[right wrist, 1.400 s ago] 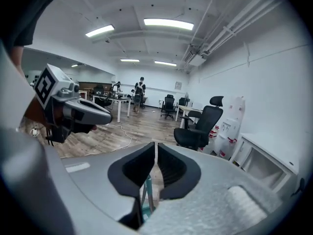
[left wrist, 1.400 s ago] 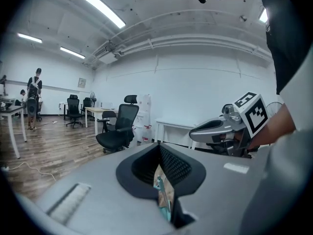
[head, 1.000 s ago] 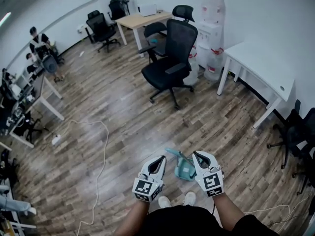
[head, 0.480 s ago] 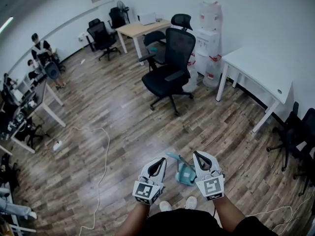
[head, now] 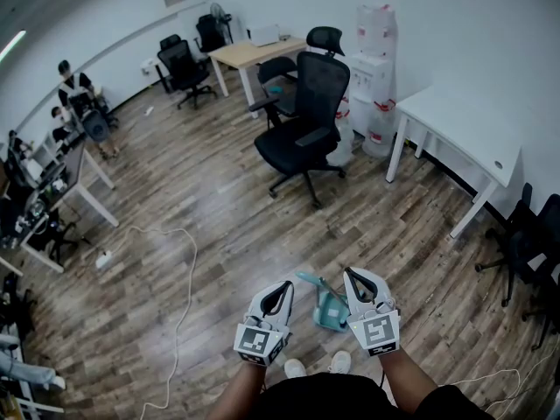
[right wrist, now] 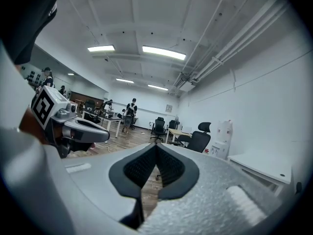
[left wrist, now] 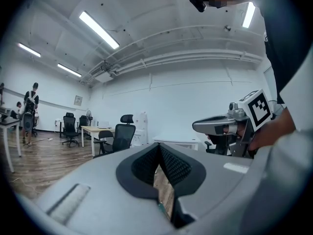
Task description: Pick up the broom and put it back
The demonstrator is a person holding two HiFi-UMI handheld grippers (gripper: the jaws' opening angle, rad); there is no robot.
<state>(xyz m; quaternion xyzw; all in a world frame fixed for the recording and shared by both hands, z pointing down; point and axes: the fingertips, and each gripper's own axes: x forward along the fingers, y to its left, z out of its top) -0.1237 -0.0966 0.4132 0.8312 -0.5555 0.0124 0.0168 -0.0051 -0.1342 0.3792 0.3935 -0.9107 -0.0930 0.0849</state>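
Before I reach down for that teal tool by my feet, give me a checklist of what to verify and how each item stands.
1. Left gripper empty: ok, fingers together on nothing.
2. Right gripper empty: ok, same.
3. Fingers open for a grasp: not ok, both shut.
4. Teal tool in sight: ok, between the grippers in the head view. Whether it is the broom: cannot tell.
5. Grippers aimed at it: not ok, both point level into the room.
6. Cable away from it: ok, it lies well to the left.
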